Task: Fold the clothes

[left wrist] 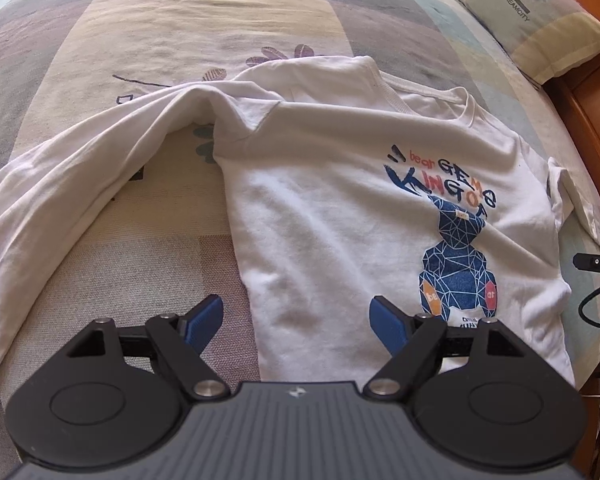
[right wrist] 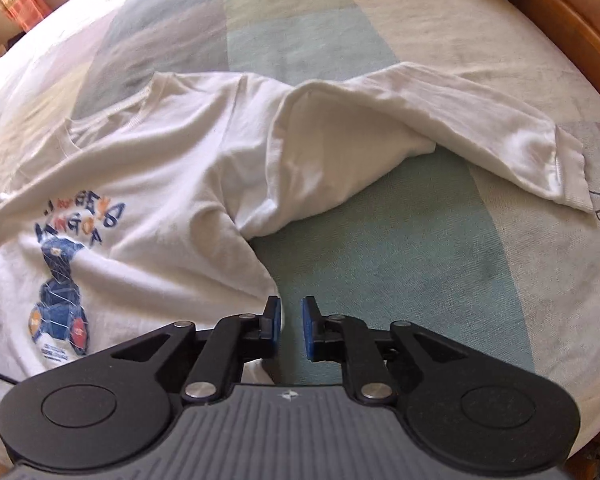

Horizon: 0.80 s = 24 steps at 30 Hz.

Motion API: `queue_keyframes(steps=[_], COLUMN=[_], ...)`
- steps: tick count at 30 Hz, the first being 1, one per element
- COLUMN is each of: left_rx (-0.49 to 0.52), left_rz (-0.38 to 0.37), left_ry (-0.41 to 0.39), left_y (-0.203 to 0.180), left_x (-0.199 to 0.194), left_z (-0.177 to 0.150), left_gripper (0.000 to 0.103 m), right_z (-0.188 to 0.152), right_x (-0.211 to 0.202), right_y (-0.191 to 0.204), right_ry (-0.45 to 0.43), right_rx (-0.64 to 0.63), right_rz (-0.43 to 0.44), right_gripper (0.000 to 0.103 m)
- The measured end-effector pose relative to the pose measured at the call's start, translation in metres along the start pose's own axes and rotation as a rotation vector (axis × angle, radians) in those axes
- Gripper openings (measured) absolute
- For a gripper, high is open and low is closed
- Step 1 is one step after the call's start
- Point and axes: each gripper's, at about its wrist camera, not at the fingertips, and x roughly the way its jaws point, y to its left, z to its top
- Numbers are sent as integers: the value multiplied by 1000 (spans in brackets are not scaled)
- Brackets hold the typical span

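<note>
A white long-sleeved shirt (left wrist: 340, 200) with a blue bear print (left wrist: 456, 264) lies face up on the bed. Its left sleeve (left wrist: 60, 208) trails out to the left. My left gripper (left wrist: 296, 320) is open, hovering over the shirt's lower left side, holding nothing. In the right wrist view the same shirt (right wrist: 160, 184) lies left, its other sleeve (right wrist: 440, 120) stretched right with the cuff (right wrist: 572, 176) at the far right. My right gripper (right wrist: 291, 320) stands narrowly open at the shirt's right side edge, with no cloth between the pads.
The striped pastel bedsheet (left wrist: 180, 20) covers the bed. A pillow (left wrist: 540, 12) lies at the top right. The wooden bed frame (left wrist: 596, 120) runs along the right edge. A black cable and the other gripper's tip (left wrist: 596, 264) show at right.
</note>
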Motion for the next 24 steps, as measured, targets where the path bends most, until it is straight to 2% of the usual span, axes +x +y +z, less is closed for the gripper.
queue_keyframes(steps=[2, 6, 8, 14, 16, 17, 18, 24], left_rx=[-23, -64, -86, -135, -151, -158, -139, -161], left_rz=[0, -7, -14, 79, 110, 130, 201, 247], left_ry=[-11, -18, -12, -4, -1, 1, 7, -16], left_y=[4, 10, 13, 28, 33, 35, 36, 57], left_x=[0, 0, 1, -5, -8, -9, -10, -28], left_z=[2, 3, 0, -18, -24, -27, -30, -48], left_gripper=[80, 80, 80, 80, 80, 80, 80, 80], right_z=[2, 7, 11, 11, 5, 1, -5, -56], right_x=[-6, -11, -11, -2, 2, 4, 7, 19], right_y=[8, 36, 51, 99, 120, 131, 144, 237], right_ry=[-25, -53, -57, -12, 24, 43, 75, 187], right_rx=[8, -77, -121, -273, -346, -383, -436, -797], right_rz=[30, 75, 105, 175, 222, 245, 276, 400], right_gripper=[19, 20, 25, 26, 27, 31, 34, 40])
